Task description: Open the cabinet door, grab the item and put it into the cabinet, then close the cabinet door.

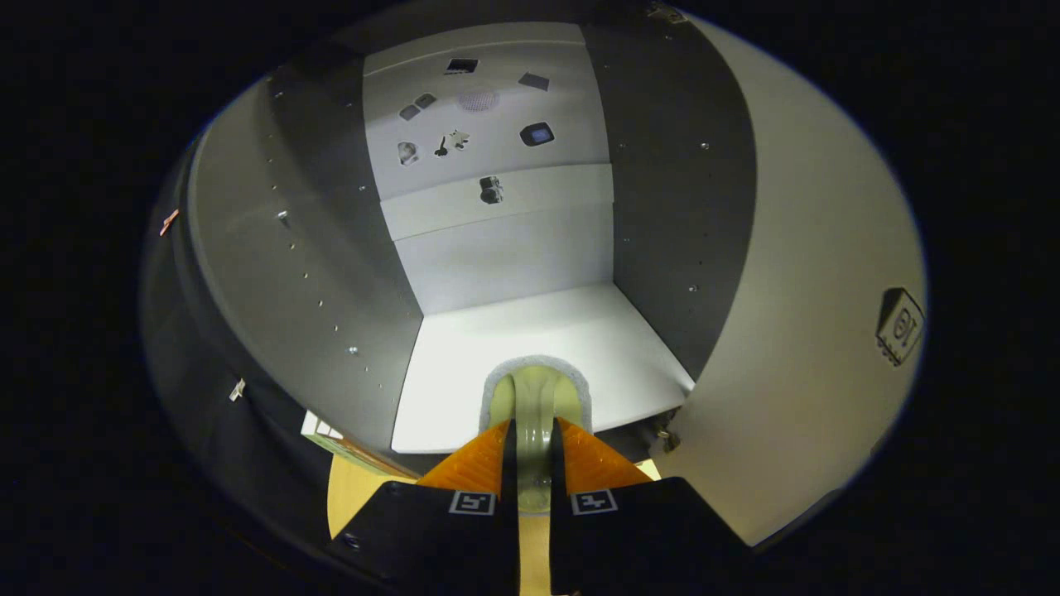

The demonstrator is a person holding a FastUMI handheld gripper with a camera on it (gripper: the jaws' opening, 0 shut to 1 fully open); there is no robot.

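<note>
- The item [537, 396] is a pale green, glossy piece, rounded at its far end, with a raised ridge running down its middle; a grey, fuzzy-looking rim edges that rounded far end.
- Exactly what kind of object it is cannot be told from this angle.
- It sits squeezed between the two fingers, and the gripper [534, 434] is clenched on it, one finger pressing each side of its narrow middle.
- The rounded end sticks out ahead of the fingertips [489, 451], over the front edge of the cabinet's white floor.
- The cabinet [530, 331] stands open straight ahead: a bright white floor and a white back panel, with grey side walls dotted with small pin holes.
- The cabinet door [811, 290] is swung wide to the right of the fingers, its pale inner face turned toward the camera.
- The gripper points level into the opening, fingers side by side and centred on the cabinet's mouth, the held item just at the threshold.
- Below the fingers a strip of light wooden table [356, 488] shows, left of the cabinet's front edge.
</note>
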